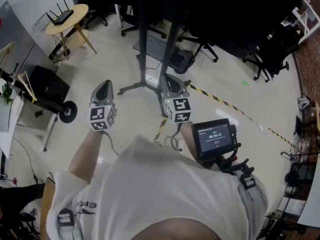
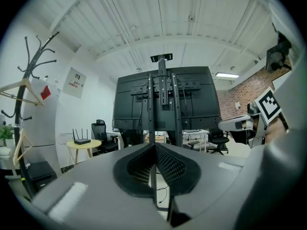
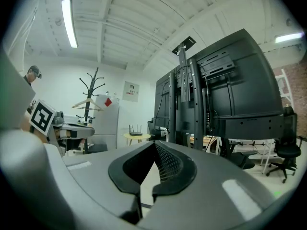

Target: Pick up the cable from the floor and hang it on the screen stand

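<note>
The tall black screen stand [image 1: 143, 39] rises from the floor just ahead of me, with the dark screen [image 2: 163, 99] mounted on its two posts. A thin black cable [image 1: 172, 143] lies looped on the floor near my feet; a bit of the cable [image 2: 163, 196] shows below the left jaws. My left gripper [image 1: 104, 87] is held up in the air, shut and empty. My right gripper [image 1: 172, 82] hovers beside it, nearer the stand's base, its jaws meeting at the tip with nothing in them. Both point toward the stand.
Yellow-black tape [image 1: 220, 101] runs across the floor to the right. A round table with a router [image 1: 67, 19] stands at the far left, a black box on wheels [image 1: 49, 86] nearer. A coat rack [image 2: 29, 75] and office chairs [image 1: 272, 59] ring the room.
</note>
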The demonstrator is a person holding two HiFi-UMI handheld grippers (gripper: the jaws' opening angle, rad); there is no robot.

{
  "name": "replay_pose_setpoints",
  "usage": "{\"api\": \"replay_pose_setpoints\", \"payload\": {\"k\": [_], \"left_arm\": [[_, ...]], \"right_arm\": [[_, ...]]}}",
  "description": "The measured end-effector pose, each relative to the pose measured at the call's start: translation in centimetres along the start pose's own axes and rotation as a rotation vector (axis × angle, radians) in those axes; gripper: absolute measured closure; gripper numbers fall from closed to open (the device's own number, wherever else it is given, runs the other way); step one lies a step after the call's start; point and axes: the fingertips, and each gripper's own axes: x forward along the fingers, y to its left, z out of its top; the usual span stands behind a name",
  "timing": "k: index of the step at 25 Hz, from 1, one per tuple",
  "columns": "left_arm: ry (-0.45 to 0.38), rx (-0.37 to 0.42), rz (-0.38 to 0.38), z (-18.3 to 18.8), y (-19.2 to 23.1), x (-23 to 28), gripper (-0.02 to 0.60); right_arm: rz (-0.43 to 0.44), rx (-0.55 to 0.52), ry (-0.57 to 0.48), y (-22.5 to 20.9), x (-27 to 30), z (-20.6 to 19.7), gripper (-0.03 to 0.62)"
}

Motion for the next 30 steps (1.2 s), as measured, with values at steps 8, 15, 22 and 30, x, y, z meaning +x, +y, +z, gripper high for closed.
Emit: {"api": "replay_pose_setpoints", "payload": {"k": [8, 15, 22, 30], "left_arm": [[0.009, 0.006, -0.019, 0.09, -0.52, 0.06, 0.578], [0.001, 0.001, -0.018, 0.38, -0.58, 0.53, 0.578], [0.000, -0.017, -0.010, 0.39, -0.54, 0.83, 0.578], [-0.002, -0.016, -0.002, 0.34, -0.38, 0.68, 0.578]], "right_arm": [[-0.006, 0.017, 0.010, 0.10, -0.27, -0.19, 0.582], [-0.011, 0.020, 0.002, -0.10, -0.20, -0.06, 0.582], [-0.014, 0.020, -0.001, -0.32, -0.26, 0.02, 0.582], [-0.008, 0.019, -0.002, -0.19, -0.29, 0.00, 0.582]]}}
